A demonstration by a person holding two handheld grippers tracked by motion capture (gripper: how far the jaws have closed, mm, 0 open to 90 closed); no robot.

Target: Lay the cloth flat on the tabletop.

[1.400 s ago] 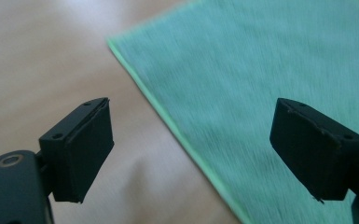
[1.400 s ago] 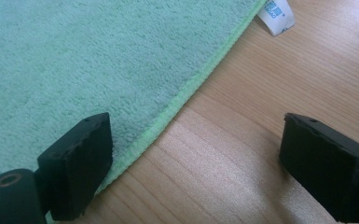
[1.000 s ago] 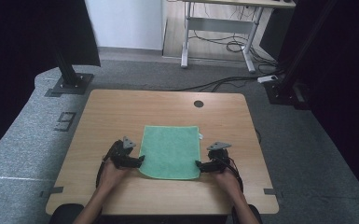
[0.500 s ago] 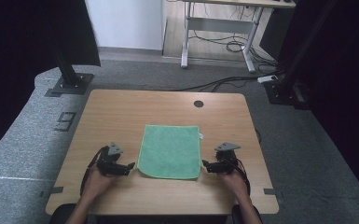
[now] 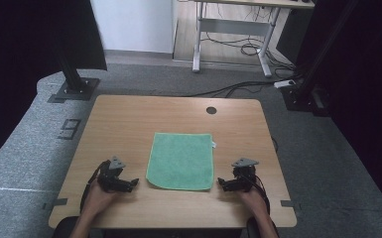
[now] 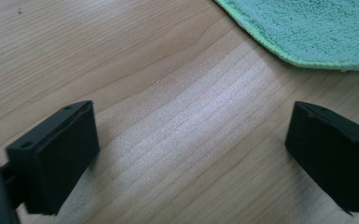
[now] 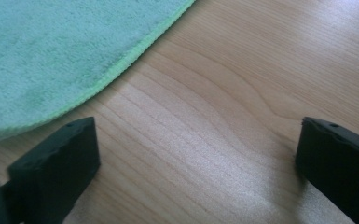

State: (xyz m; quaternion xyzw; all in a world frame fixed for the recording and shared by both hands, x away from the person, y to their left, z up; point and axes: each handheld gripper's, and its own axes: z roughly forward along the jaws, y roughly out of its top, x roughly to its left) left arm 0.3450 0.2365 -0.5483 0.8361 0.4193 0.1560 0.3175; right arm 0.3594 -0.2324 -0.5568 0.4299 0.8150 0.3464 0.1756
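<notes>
Green cloth (image 5: 181, 161) lies flat on the middle of the worktop (image 5: 129, 119), between our two hands, with its long sides running away from us. We hold the left claw (image 5: 133, 183) just beside its near left corner and the right claw (image 5: 222, 182) just beside its near right corner, both about equally near. Both claws have just been opening and now stand spread, with only bare wood between the jaws.

A light wood-grain table (image 5: 129, 124) with rounded corners stands on grey carpet. A green microfibre cloth (image 5: 181, 161) lies flat on it, just toward 6 o'clock of the middle, a small white tag at its 2 o'clock corner. A round dark cable hole (image 5: 211, 110) sits near the 12 o'clock edge.
</notes>
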